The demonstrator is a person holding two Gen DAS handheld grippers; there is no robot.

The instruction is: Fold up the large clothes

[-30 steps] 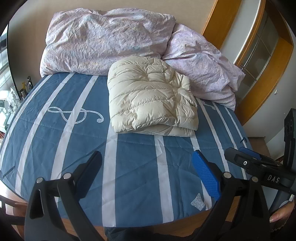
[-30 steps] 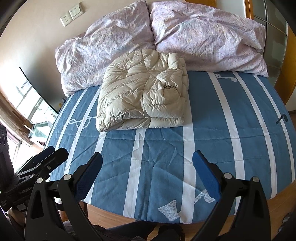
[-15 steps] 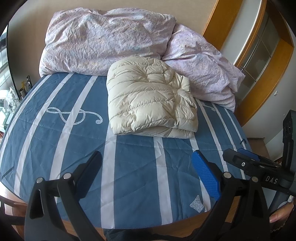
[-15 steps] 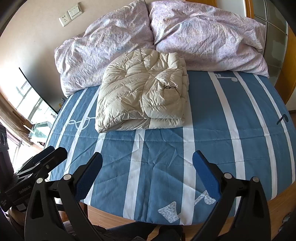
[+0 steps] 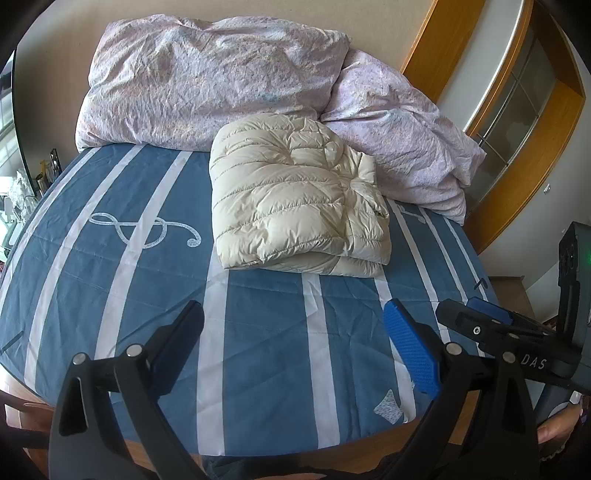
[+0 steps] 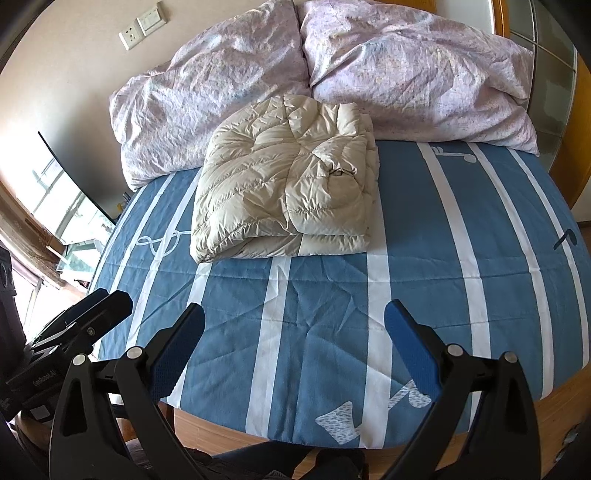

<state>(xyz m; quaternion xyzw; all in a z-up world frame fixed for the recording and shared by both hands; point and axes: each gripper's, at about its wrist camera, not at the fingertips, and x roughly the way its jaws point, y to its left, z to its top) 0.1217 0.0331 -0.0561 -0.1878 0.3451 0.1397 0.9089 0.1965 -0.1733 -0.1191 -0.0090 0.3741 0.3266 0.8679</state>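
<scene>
Two grippers hang over the near edge of the bed, both with jaws wide apart and nothing between them. The left gripper point(image 5: 293, 339) shows a dark finger on one side and a blue-padded finger on the other, above the blue sheet point(image 5: 266, 347) with its white stripes. The right gripper point(image 6: 294, 339) is held the same way, its blue pads facing each other across bare sheet. Neither touches the fabric as far as the views show.

The jacket point(image 5: 299, 199), a cream quilted puffer, lies folded into a thick, roughly square bundle toward the head of the bed, well apart from both grippers. Its far edge rests against the pillows point(image 5: 214, 77), two crumpled pink-lilac ones side by side along the wall. From the right wrist view the jacket point(image 6: 288, 192) shows a smaller folded panel on top, and its near edge lies across the white stripes.

A white treble-clef print point(image 5: 144, 229) sits on the sheet just left of the jacket. A wall socket and switch point(image 6: 144, 26) are on the wall above the left pillow. Wooden framing with glass panes point(image 5: 517, 110) stands to the right of the bed. In each view the other gripper's tip shows at the side edge.
</scene>
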